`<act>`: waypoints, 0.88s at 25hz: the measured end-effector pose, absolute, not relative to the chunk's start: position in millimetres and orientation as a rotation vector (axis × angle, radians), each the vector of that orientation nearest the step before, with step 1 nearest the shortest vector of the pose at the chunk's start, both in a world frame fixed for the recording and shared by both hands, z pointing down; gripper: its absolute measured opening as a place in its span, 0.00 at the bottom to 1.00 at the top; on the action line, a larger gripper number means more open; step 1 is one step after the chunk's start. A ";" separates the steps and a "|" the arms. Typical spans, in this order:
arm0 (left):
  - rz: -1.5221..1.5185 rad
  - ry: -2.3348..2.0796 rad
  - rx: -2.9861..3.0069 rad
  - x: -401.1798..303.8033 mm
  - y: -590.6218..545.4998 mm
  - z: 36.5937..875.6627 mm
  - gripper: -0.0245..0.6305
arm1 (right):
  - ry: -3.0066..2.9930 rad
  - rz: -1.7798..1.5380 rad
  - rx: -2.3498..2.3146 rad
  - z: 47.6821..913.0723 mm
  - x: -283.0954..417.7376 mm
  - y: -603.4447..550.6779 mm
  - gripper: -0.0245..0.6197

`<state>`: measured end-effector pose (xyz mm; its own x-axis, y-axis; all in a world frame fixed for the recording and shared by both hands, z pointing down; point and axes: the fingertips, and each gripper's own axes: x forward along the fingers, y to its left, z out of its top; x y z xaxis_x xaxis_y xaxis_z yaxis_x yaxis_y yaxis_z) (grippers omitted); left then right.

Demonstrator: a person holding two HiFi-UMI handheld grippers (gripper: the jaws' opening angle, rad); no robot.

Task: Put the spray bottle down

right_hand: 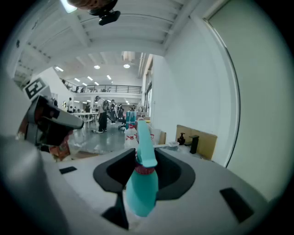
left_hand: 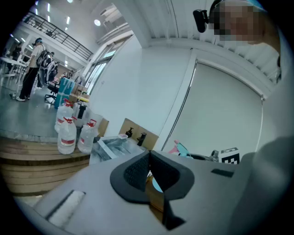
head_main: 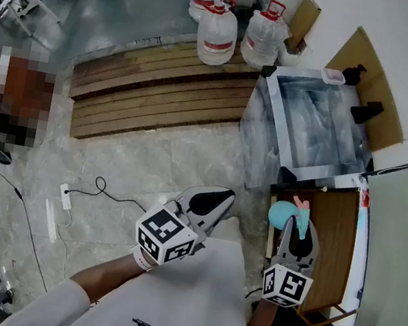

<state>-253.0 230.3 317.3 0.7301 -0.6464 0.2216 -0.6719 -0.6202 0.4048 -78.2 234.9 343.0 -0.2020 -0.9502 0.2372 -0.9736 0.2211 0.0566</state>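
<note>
Your right tongs are clamped on the teal spray bottle near its neck, at lower right of the head view by the wooden surface. Your left tongs are closed and empty. Step: carry; next, lower it onto bare wood, then release.

Spray bottle: lodged between the jaws of the right gripper, over the left edge of the table.
Left gripper: placed to its left, over the floor.
Sink: set beyond the table.
Water jugs: stood on the wooden platform, left of and behind the sink.
Power strip: laid on the floor, further left.
</note>
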 end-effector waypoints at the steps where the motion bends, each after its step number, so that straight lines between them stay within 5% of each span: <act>1: 0.075 -1.014 2.458 -251.6 237.2 318.5 0.04 | -2.290 0.178 1.827 342.3 -76.4 246.4 0.23; 22: 0.086 -0.944 2.498 -217.6 272.7 318.1 0.04 | -2.353 0.216 1.973 315.8 -51.7 296.0 0.23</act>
<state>-217.6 272.7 318.1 0.7618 -0.6104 0.2167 -0.6394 -0.6553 0.4022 -51.7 296.0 315.8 -0.1774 -0.9744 0.1379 -0.9833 0.1696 -0.0668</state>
